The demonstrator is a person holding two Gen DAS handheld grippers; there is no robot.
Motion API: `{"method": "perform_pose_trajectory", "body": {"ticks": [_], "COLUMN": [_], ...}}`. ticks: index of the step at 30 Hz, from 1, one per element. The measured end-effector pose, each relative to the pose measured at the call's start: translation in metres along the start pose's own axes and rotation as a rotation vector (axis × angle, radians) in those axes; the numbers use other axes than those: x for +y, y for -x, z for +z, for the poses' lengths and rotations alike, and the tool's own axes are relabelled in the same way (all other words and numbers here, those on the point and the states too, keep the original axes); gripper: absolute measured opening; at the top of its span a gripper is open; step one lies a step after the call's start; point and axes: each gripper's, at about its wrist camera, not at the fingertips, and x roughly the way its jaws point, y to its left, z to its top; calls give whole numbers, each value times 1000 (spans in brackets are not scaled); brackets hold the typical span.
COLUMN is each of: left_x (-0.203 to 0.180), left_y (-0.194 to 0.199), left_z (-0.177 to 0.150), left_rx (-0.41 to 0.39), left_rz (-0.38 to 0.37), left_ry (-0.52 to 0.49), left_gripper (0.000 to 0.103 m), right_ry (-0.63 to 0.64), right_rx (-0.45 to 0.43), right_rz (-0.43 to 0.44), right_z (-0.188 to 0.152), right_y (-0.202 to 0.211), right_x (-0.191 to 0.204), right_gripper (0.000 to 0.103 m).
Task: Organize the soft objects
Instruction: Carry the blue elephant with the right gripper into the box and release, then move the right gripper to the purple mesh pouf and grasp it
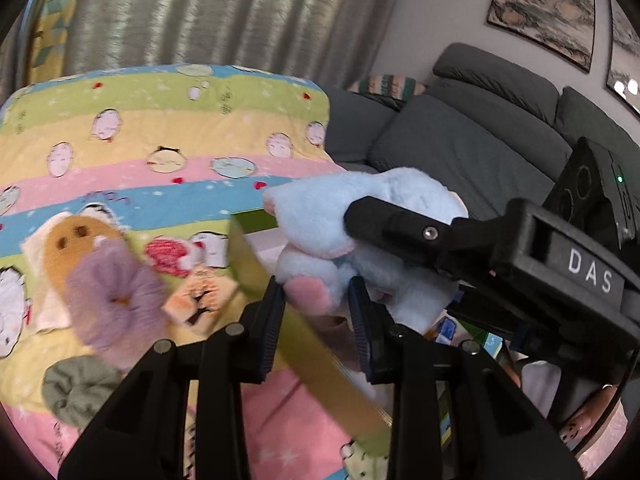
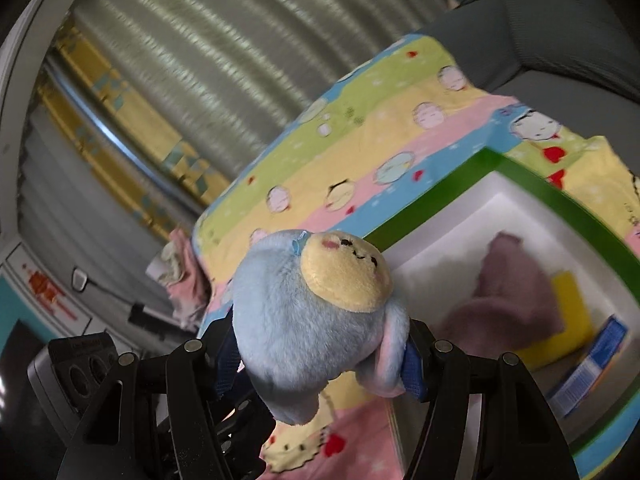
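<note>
A light-blue plush toy [image 2: 304, 320] with a yellow face hangs above the striped cartoon blanket [image 2: 360, 152]. My right gripper [image 2: 320, 364] is shut on its body. In the left wrist view the same plush toy [image 1: 320, 216] sits ahead, with a right gripper finger [image 1: 384, 224] across it. My left gripper [image 1: 318, 324] has its jaws narrow, and the toy's pink foot [image 1: 308, 296] is pinched between the tips. A green-rimmed white box [image 2: 532, 196] lies just right of the toy, holding a mauve cloth [image 2: 508, 300], a yellow sponge [image 2: 572, 308] and a blue packet [image 2: 588, 364].
On the blanket [image 1: 160, 120] to the left lie a purple scrunchie [image 1: 116, 300], a green scrunchie [image 1: 80, 392], a brown-faced soft item [image 1: 76, 248] and an orange printed pad [image 1: 200, 300]. A grey sofa [image 1: 460, 148] stands behind on the right, curtains [image 1: 200, 12] at the back.
</note>
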Motion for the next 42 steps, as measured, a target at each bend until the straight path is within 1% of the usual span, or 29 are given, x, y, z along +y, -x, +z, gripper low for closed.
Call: {"method": "perform_pose_trajectory", "body": {"ticks": [7,11,14,19,24,26,29,31,33,34,36,38,41,42], "left_x": [-17,-24,-25,-21,-20,-21,-25,-28,-30,-29,-24,-19,-4,-1], "left_y": [-40,-70,-87,-107,-117,-115,-100,-90,-75,-69,-55,-41,-10,-4], "left_z": [22,27,27,25,19,20,23,25,24,23,22,21,15,13], "left_rx": [61,128,171,247,300,294,238,219,205,201,185,167,106,99], "left_rz": [-40,-56,-35,-16,21,30,66,56,53,56,68,85,78,82], "left_ry": [-47,-44,-56,-34,-47,-54,-57,-73,-93,-98,-85,-59,-5,12], "left_gripper": [30,30,29,29,30,30,29,30,31,32,39,56,68,69], "right_ry": [-28,-83,-117,-173,-215,-241,-241,-245,-243,-236,-214,-207,-190,-182], "right_rx": [-71,-90,-77,-42,6,19,25,20,7,-2,-31,-65,-95,-102], "right_rz": [-44,-81,-120,-172,-209,-215,-222,-224,-242,-263,-317,-342,-350,-352], "right_z": [25,34,40,41,37,36,35,35,36,36,35,34,32,31], "right_y": [6,5,-1,-16,-30,-32,-31,-28,-23,-21,-12,-3,9,13], "right_x": [-30,-55,-70,-87,-99,-104,-104,-103,-102,-101,-97,-94,-88,-86], "right_gripper": [66,66,66,67,67,67,68,76,81,81,82,83,84,84]}}
